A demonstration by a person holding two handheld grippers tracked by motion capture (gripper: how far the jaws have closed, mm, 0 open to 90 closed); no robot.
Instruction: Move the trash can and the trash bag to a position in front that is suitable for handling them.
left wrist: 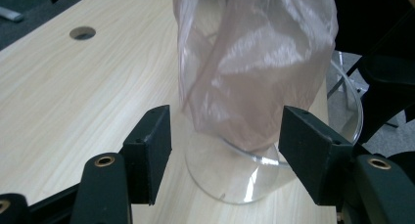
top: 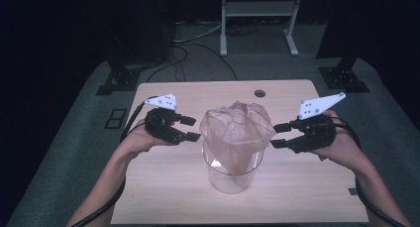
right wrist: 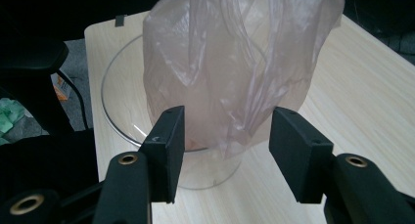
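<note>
A clear round container [top: 232, 175] stands on the wooden table [top: 163, 187] near its middle. A thin pinkish see-through plastic bag [top: 237, 128] sits in it and billows above the rim. My left gripper [top: 196, 128] hovers just left of the bag, open, its jaws apart and empty. My right gripper [top: 274, 136] is just right of the bag, also open. In the left gripper view the bag [left wrist: 254, 62] and the container [left wrist: 230, 175] lie beyond the gripper [left wrist: 227, 136], untouched. In the right gripper view the bag [right wrist: 235, 62] rises ahead of the spread gripper [right wrist: 227, 141], with the container's rim [right wrist: 122, 101] showing.
A round cable hole [top: 259, 93] is in the table's far edge. Beyond the table stand a white metal frame [top: 257, 19] and two black stand bases [top: 119, 81] [top: 341, 78] on grey carpet, with cables [top: 198, 43] on the floor.
</note>
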